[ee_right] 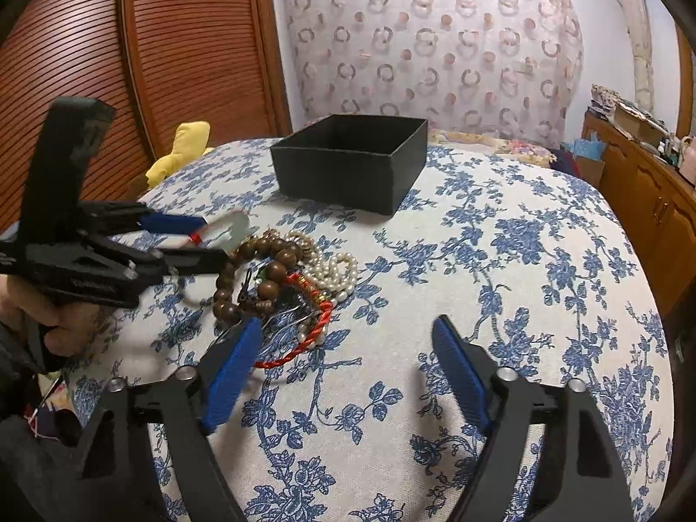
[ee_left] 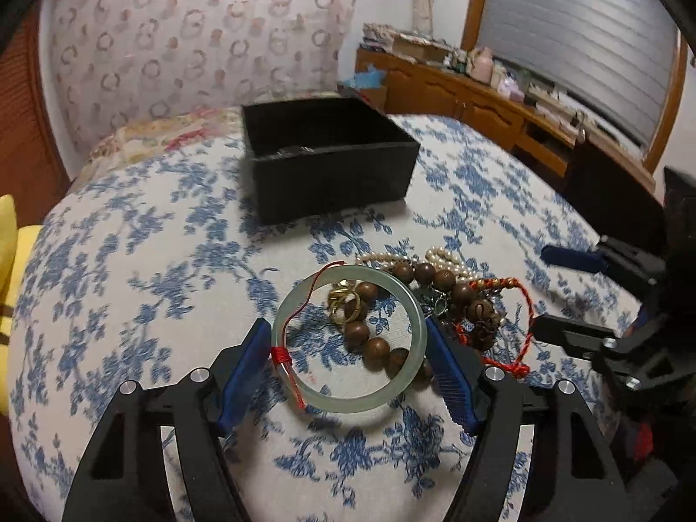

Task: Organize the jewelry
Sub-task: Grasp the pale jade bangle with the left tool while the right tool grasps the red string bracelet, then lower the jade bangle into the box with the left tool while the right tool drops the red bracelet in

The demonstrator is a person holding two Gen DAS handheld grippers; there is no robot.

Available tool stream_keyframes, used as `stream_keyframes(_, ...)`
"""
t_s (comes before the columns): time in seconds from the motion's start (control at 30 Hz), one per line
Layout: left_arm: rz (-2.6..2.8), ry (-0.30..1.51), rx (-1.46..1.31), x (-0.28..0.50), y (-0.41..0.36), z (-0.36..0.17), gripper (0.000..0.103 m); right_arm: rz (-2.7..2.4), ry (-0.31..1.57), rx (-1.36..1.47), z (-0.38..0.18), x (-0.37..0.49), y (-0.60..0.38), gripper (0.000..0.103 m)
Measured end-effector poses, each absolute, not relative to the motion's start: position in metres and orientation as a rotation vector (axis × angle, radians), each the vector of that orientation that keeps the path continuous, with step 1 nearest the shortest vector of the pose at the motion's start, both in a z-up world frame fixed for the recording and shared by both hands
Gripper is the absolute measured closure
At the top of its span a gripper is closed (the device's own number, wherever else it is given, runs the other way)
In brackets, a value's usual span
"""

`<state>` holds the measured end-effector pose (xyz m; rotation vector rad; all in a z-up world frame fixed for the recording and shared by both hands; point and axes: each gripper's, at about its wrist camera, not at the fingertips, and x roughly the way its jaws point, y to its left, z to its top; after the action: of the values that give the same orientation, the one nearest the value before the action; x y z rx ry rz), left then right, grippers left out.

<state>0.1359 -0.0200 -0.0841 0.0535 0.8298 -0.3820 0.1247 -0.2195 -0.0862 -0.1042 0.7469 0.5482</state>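
Note:
My left gripper point(ee_left: 348, 335) is shut on a pale green jade bangle point(ee_left: 378, 402) with a red thread; both blue pads touch its sides and it is lifted a little. In the right wrist view the left gripper point(ee_right: 204, 235) holds the bangle point(ee_right: 230, 226) above the pile. The pile holds a brown wooden bead bracelet point(ee_left: 435, 280), a pearl strand point(ee_right: 335, 274), a red cord bracelet point(ee_right: 313, 330) and gold rings point(ee_left: 343, 302). My right gripper point(ee_right: 348, 339) is open and empty just right of the pile. An open black box point(ee_left: 330, 165) stands behind the pile.
Everything lies on a blue-flowered bedspread point(ee_right: 500, 261). A yellow soft toy point(ee_right: 182, 143) lies at the bed's left edge by a wooden louvered door point(ee_right: 130, 65). A wooden sideboard point(ee_left: 478, 95) with clutter runs along the far right under a window.

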Motion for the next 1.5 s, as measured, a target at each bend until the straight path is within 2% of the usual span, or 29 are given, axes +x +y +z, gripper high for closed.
stream_keyframes(0.03, -0.375, 0.816, 0.046, 0.131, -0.017, -0.081, 0.035, 0.555, 0.752, -0.108, -0.087, 0.125, -0.218, 0.034)
stream_keyframes(0.2, -0.351, 0.768, 0.020, 0.114, -0.006, -0.072, 0.035, 0.582, 0.789, -0.103, -0.090, 0.126, -0.214, 0.052)
stream_keyframes(0.37, -0.340, 0.750, 0.016, 0.103, -0.002, -0.071, 0.035, 0.602, 0.837, -0.057, -0.093, 0.130, -0.212, 0.058)
stream_keyframes(0.47, -0.335, 0.743, 0.017, 0.100, -0.001, -0.070, 0.035, 0.613, 0.866, -0.013, -0.095, 0.138, -0.212, 0.067)
stream_keyframes(0.53, -0.333, 0.738, 0.016, 0.099, 0.000, -0.070, 0.035, 0.629, 0.876, 0.000, -0.095, 0.139, -0.211, 0.090)
stream_keyframes(0.6, -0.330, 0.736, 0.009, 0.099, 0.001, -0.070, 0.035, 0.635, 0.866, -0.008, -0.092, 0.138, -0.210, 0.099)
stream_keyframes(1.1, -0.326, 0.690, -0.003, 0.097, 0.002, -0.056, 0.035, 0.679, 0.667, -0.088, -0.021, 0.121, -0.202, 0.100)
stream_keyframes(1.5, -0.308, 0.664, 0.040, 0.133, -0.005, -0.038, 0.035, 0.619, 0.611, -0.115, -0.005, 0.183, -0.199, 0.100)
